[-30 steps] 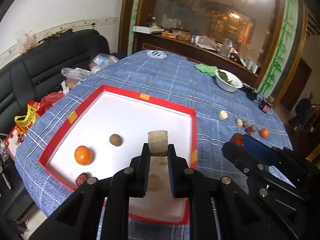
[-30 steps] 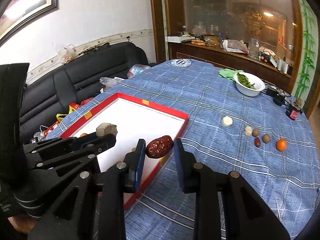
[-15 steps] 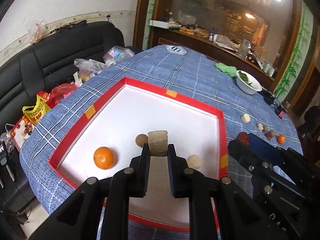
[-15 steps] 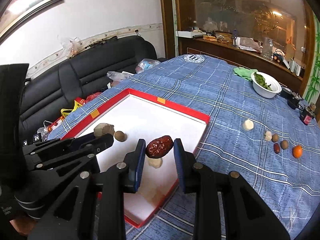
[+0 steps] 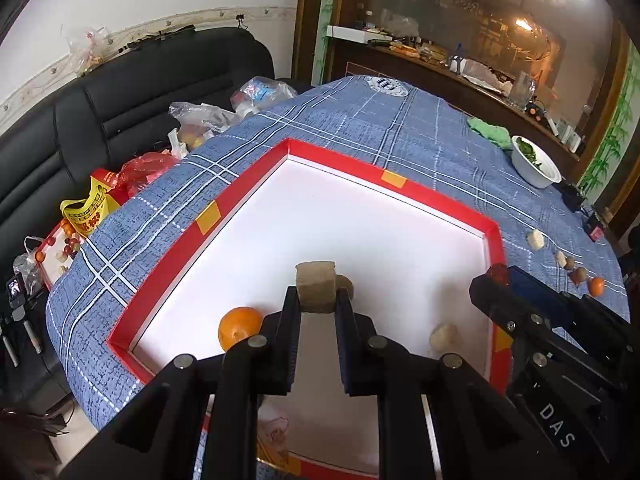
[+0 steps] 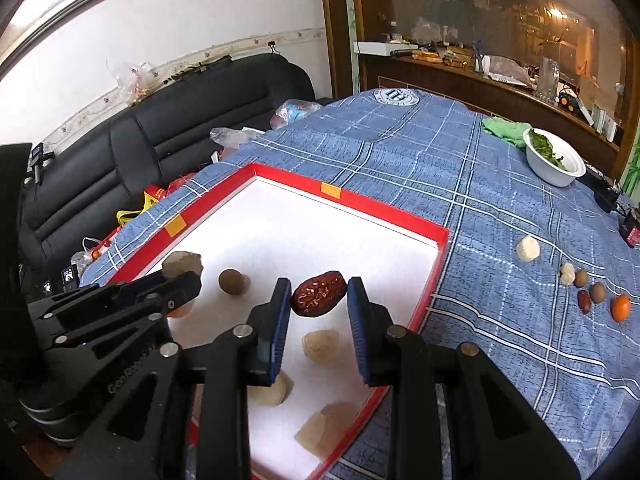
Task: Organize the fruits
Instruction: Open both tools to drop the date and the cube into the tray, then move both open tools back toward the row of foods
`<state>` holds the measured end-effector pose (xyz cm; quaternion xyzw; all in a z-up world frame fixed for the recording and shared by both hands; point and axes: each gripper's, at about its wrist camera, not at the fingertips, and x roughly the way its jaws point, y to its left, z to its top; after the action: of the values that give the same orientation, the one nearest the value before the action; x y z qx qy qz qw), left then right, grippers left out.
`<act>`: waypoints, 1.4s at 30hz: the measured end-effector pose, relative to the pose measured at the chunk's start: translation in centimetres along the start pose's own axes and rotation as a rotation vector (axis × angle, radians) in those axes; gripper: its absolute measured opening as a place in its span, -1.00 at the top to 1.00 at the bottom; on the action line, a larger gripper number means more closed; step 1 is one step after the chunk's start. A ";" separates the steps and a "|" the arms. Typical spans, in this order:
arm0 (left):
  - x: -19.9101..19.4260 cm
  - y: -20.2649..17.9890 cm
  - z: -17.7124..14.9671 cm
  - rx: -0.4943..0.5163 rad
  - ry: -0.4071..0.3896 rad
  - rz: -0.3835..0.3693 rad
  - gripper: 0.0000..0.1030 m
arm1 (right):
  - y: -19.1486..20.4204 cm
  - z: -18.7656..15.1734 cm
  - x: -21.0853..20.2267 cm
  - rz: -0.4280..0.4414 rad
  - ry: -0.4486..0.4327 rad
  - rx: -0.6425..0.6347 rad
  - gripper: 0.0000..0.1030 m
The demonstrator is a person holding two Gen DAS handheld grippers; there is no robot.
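My left gripper [image 5: 316, 300] is shut on a tan fruit chunk [image 5: 315, 286] and holds it above the red-rimmed white tray [image 5: 436, 200]. My right gripper [image 6: 318, 300] is shut on a dark red date [image 6: 318, 293] over the tray's near right part [image 6: 384, 210]. In the tray lie an orange [image 5: 238, 327], a brown round fruit [image 6: 231, 281] and pale chunks [image 6: 320, 344]. The left gripper with its chunk [image 6: 182, 265] shows at the left of the right wrist view.
Several small fruits lie on the blue plaid tablecloth to the right: a pale chunk [image 6: 527, 249], a date [image 6: 584, 301], an orange [image 6: 620, 307]. A white bowl of greens [image 6: 554, 158] stands at the back right. A black sofa with bags [image 5: 120, 92] is left.
Both grippers have moved forward over the tray with their fruits still held. The tray's fruits have slid toward the near side of the views.
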<state>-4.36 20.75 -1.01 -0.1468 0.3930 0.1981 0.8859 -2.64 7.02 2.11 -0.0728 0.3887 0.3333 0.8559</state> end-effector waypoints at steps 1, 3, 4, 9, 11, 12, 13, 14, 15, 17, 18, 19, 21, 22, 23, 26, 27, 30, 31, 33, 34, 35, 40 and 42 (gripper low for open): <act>0.2 0.0 0.0 0.003 0.002 0.007 0.71 | -0.1 0.0 0.3 0.000 0.005 0.002 0.40; 0.6 0.2 0.1 0.002 0.013 0.014 0.71 | -0.1 0.1 0.9 -0.001 0.014 0.005 0.40; 0.7 0.2 0.2 0.000 0.015 0.017 0.71 | -0.1 0.1 1.2 0.000 0.017 0.007 0.40; 1.2 1.0 0.3 -0.027 0.024 0.047 0.58 | -0.2 0.2 2.4 0.005 0.042 0.013 0.40; 1.3 1.4 0.4 -0.051 0.025 0.049 0.25 | -0.1 0.1 3.1 0.013 0.070 0.012 0.39; 0.9 1.6 0.5 -0.062 0.007 0.065 -0.15 | 0.0 0.1 3.4 0.015 0.080 0.011 0.39; 0.6 1.6 0.5 -0.069 -0.005 0.084 -0.31 | 0.0 0.0 3.8 0.009 0.094 0.008 0.38; 0.3 1.8 0.6 -0.080 -0.025 0.111 -0.45 | 0.0 -0.1 4.0 0.006 0.107 0.007 0.35; -0.2 1.8 0.6 -0.090 -0.045 0.117 -0.49 | 0.0 -0.2 4.1 0.007 0.114 0.011 0.14; -0.7 1.8 0.7 -0.110 -0.060 0.115 -0.49 | -0.3 -0.4 3.6 0.017 0.096 0.026 -0.08; -1.0 1.5 0.7 -0.115 -0.064 0.111 -0.49 | -0.6 -0.5 3.0 0.024 0.085 0.033 -0.13; -1.1 1.3 0.7 -0.114 -0.068 0.107 -0.49 | -0.7 -0.5 2.6 0.028 0.075 0.039 -0.16; -1.6 0.2 0.6 -0.093 -0.078 0.093 -0.49 | -1.6 -0.6 1.0 0.039 0.031 0.061 -0.24; -1.7 -0.6 0.7 -0.076 -0.080 0.083 -0.49 | -2.4 -0.7 -0.1 0.045 0.001 0.082 -0.34; -1.9 -1.5 0.5 -0.058 -0.083 0.070 -0.50 | -3.2 -0.9 -0.9 0.048 -0.022 0.103 -0.38; -2.4 -4.6 0.1 0.012 -0.089 0.013 -0.52 | -7.1 -2.2 -4.1 0.058 -0.114 0.199 -0.66; -2.5 -5.5 0.1 0.032 -0.091 0.002 -0.52 | -8.9 -2.9 -4.9 0.056 -0.141 0.239 -0.72; -2.9 -8.8 -0.7 0.110 -0.095 -0.047 -0.52 | -15.1 -5.6 -6.1 0.060 -0.143 0.389 -0.73; -2.8 -10.0 -1.1 0.140 -0.088 -0.063 -0.52 | -17.2 -6.6 -6.0 0.074 -0.124 0.456 -0.73; -2.8 -11.7 -1.6 0.180 -0.079 -0.090 -0.52 | -21.6 -9.5 -6.4 0.087 -0.092 0.602 -0.73; -2.7 -12.6 -1.8 0.200 -0.071 -0.098 -0.52 | -23.2 -10.8 -6.7 0.100 -0.081 0.655 -0.73; -2.7 -13.1 -1.9 0.214 -0.064 -0.106 -0.52 | -25.0 -12.6 -7.2 0.109 -0.073 0.721 -0.73; -2.1 -16.3 -2.4 0.269 -0.031 -0.162 -0.52 | -26.2 -15.8 -10.7 0.150 -0.083 0.710 -0.58; -1.5 -17.8 -2.2 0.281 -0.015 -0.184 -0.52 | -26.0 -16.1 -11.5 0.145 -0.053 0.689 -0.58</act>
<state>1.56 3.82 0.55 -0.0555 0.3952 0.0607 0.9149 -1.76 -24.97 -4.29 0.2567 0.4601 0.2443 0.8141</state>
